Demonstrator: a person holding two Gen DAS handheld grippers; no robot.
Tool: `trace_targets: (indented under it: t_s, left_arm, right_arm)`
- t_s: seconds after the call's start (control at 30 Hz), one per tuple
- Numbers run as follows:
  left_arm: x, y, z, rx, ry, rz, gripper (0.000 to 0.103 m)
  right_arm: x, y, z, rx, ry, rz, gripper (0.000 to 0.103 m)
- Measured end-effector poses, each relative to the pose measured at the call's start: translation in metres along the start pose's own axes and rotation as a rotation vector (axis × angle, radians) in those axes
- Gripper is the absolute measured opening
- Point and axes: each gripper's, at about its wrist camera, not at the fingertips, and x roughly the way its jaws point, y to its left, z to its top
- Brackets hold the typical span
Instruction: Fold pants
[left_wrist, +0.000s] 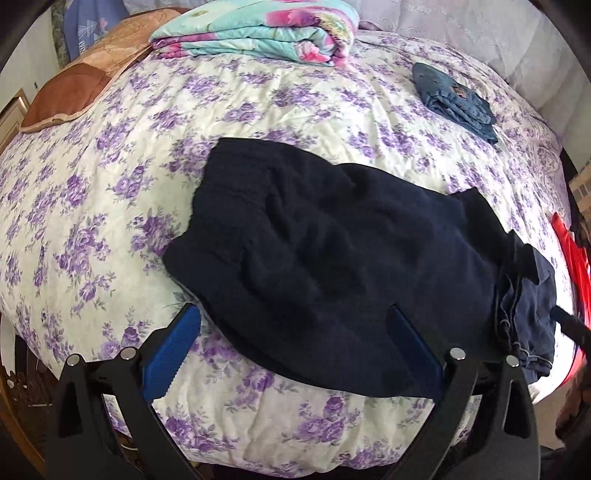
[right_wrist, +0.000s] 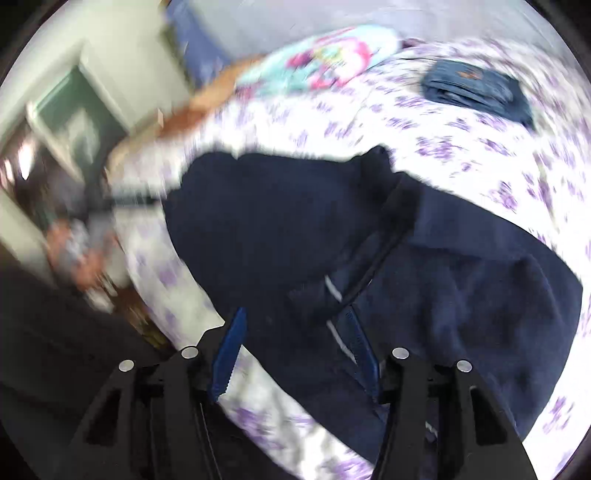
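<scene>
The pants (left_wrist: 332, 258) are seen bunched, partly folded, at the bed's (left_wrist: 110, 184) near edge. Both the left gripper (left_wrist: 295, 332) and right gripper (right_wrist: 295, 339) are held with jaws wide apart, nothing gripped. A fold is judged under way; next, an edge must be pinched.

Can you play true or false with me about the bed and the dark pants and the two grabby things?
1. The dark navy pants lie on a bedspread with purple flowers. True.
2. The left gripper is squeezed tight on the pants. False: its blue fingers stand wide apart, with the near edge of the pants between them.
3. A folded pair of blue jeans sits farther back on the bed, apart from the navy pants. True.
4. The folded blanket at the far end is plain grey. False: it is turquoise with pink flowers.
5. The right gripper is far from the pants. False: it is open, right over them.
</scene>
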Motion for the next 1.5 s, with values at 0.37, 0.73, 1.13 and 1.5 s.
trace_targets:
  t_s: [0.37, 0.73, 1.13, 1.5]
  left_arm:
    - [0.014, 0.009, -0.007, -0.084, 0.062, 0.040, 0.098]
    - [0.027, 0.094, -0.022, -0.434, 0.078, -0.135, 0.098]
    - [0.048, 0.099, 0.006, -0.397, 0.006, -0.249, 0.071]
    - [0.003, 0.076, -0.001, -0.400, -0.112, -0.133, 0.054]
  right_arm:
    - [0.059, -0.085, 0.043, 0.213, 0.008, -0.078, 0.032]
    - [0.062, -0.022, -0.007, 0.010, 0.171, -0.147, 0.055]
    - [0.068, -0.005, -0.006, 0.058, 0.142, -0.178, 0.081]
    - [0.049, 0.011, 0.008, -0.088, 0.136, -0.138, 0.085]
